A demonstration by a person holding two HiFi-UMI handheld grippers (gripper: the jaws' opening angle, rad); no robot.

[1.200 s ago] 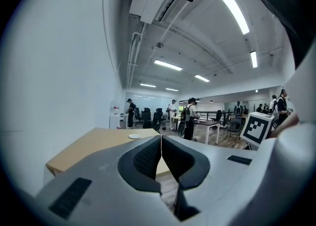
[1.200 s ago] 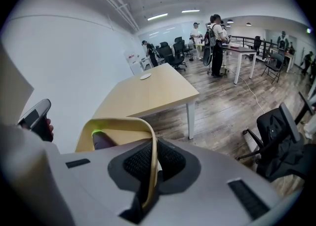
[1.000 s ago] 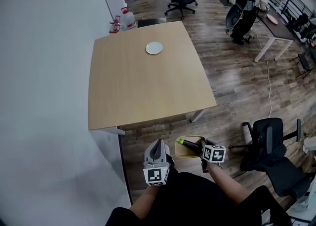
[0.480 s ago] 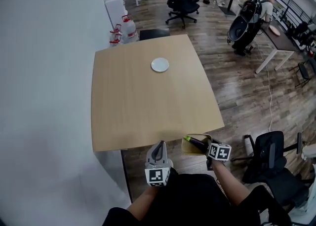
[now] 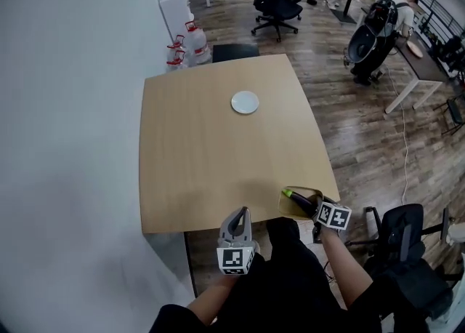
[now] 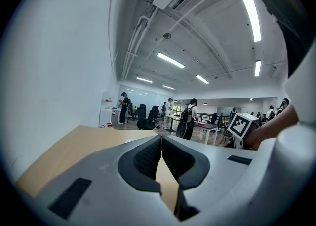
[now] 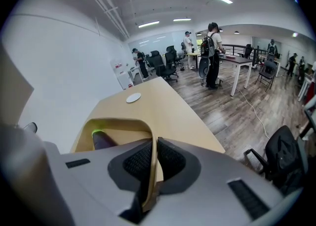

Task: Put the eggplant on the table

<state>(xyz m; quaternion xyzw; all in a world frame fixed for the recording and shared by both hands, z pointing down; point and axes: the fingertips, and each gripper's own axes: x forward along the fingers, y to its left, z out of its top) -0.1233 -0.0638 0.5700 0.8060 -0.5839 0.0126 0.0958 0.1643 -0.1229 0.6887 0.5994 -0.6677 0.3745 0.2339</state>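
A dark purple eggplant (image 5: 298, 198) with a green stem lies in a shallow wooden bowl (image 5: 293, 208). My right gripper (image 5: 317, 206) is shut on the bowl's rim and holds it over the near right corner of the light wooden table (image 5: 211, 142). In the right gripper view the thin rim (image 7: 129, 123) runs between the pads, and the eggplant (image 7: 101, 140) shows at the left inside the bowl. My left gripper (image 5: 239, 213) is shut and empty at the table's near edge. Its pads (image 6: 148, 157) meet with nothing between them.
A small white plate (image 5: 245, 102) sits on the far half of the table. A white wall runs along the left. Water bottles (image 5: 191, 42) stand beyond the table's far left corner. Office chairs (image 5: 277, 1) and a person with a backpack (image 5: 378, 30) are farther back; a black chair (image 5: 404, 231) is at my right.
Both grippers have come forward to the table. The bowl with the eggplant, earlier over the floor short of the table, now hangs at its near right corner. Both grips are unchanged.
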